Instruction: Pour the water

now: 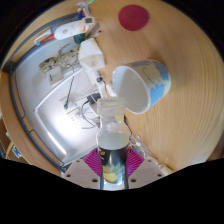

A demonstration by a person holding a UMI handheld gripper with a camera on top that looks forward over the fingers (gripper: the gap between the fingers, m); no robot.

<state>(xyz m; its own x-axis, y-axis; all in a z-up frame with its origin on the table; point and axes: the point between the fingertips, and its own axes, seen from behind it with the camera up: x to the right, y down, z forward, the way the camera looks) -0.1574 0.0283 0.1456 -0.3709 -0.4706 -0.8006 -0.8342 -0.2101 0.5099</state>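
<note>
Workbench setting, wooden tabletop (pixel 170 125), tangled cables (pixel 75 95) (probably a lab)

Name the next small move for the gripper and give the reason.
Probably tip the bottle a little further toward the white cup. The gripper is shut on the bottle's dark lower part, and the bottle's top already sits just at the cup's open mouth, which faces the fingers. I cannot tell whether water is flowing yet, so a slow, small tilt seems safest.
</note>
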